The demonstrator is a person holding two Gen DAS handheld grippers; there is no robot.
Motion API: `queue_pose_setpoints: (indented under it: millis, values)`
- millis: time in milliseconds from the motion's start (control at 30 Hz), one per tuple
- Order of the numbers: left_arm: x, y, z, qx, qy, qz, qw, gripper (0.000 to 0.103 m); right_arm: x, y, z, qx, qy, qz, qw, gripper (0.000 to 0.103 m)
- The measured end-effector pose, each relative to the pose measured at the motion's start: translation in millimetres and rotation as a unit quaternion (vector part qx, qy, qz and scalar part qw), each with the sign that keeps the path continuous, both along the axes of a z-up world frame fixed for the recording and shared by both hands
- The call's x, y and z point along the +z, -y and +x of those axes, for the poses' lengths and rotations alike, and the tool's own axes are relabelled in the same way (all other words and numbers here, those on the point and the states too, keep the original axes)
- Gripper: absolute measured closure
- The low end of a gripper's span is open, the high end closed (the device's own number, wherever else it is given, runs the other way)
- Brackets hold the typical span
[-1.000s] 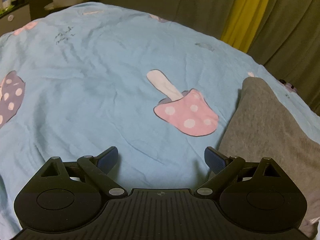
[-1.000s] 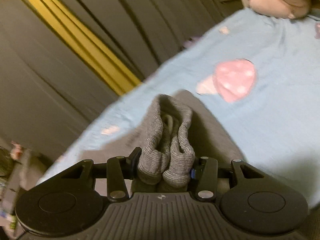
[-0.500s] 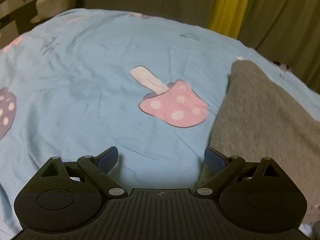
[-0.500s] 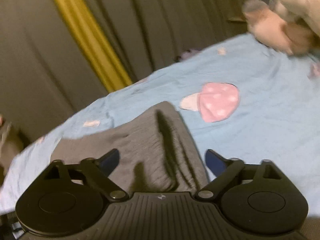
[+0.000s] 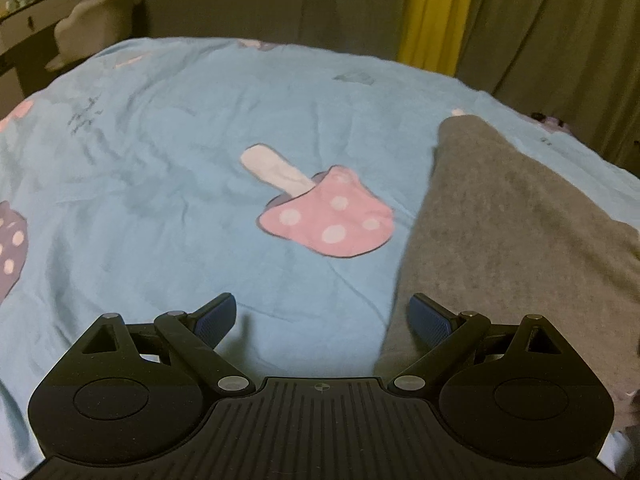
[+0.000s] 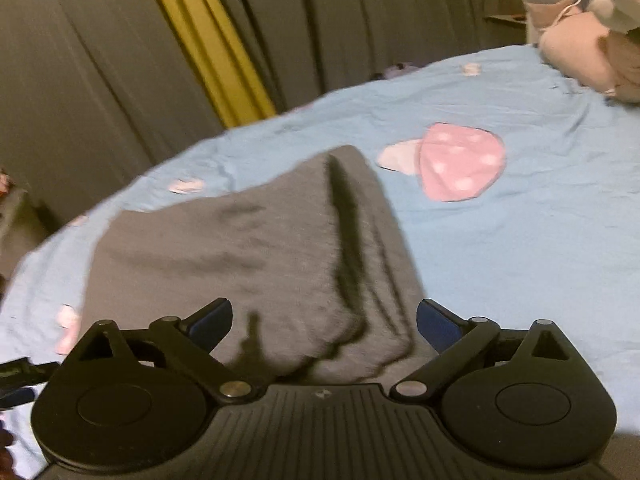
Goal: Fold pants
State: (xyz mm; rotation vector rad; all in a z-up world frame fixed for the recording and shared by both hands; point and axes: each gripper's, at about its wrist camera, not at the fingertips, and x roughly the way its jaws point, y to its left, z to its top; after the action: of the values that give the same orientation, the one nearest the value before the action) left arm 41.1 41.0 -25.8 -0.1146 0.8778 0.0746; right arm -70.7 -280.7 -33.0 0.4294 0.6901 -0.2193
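One pair of grey pants (image 6: 256, 248) lies on one bed (image 5: 160, 200) under a blue sheet; two claws, left claw (image 5: 322, 320) and right claw (image 6: 324, 320); one yellow curtain strip (image 5: 436, 12); one pink plush toy (image 6: 580, 52)

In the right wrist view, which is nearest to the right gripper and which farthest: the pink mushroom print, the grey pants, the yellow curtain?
1. Grey pants, directly under the right gripper.
2. Pink mushroom print, ahead, to the right.
3. Yellow curtain, behind the bed, upper left.
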Motion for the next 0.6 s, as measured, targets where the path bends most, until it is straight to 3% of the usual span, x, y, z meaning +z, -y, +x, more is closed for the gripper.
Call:
queue_pose_setpoints:
  millis: [67,133,200,367,467,600]
  values:
    - [2.3,2.7,-2.1,-0.02,0.009,-0.013,0.9997,0.006,-9.2,-1.3,5.3,-0.013,-0.049,-0.025,0.998,0.004]
    - [2.2,7.4,-2.4,-0.05,0.011,-0.03,0.9982,0.006,-21.0,8.3,6.7,-0.013,-0.071,0.021,0.997,0.004]
    - [-0.4,12.7,-1.1,-0.081,0.002,-0.048,0.9955,0.006,-24.2,20.2,5.4,-0.022,-0.07,0.073,0.995,0.004]
    - [-8.1,24.1,4.4,-0.131,-0.022,-0.094,0.9867,0.006,-22.3,28.0,4.7,-0.018,-0.056,0.1,0.993,0.004]
    - [-17.2,27.2,12.3,-0.128,-0.045,-0.101,0.9856,0.005,-25.8,37.3,8.2,-0.014,-0.052,0.131,0.99,0.004]
    - [-30.9,15.3,30.5,-0.117,-0.083,-0.154,0.9776,0.002,-30.7,55.8,20.6,0.015,-0.048,0.174,0.983,0.004]
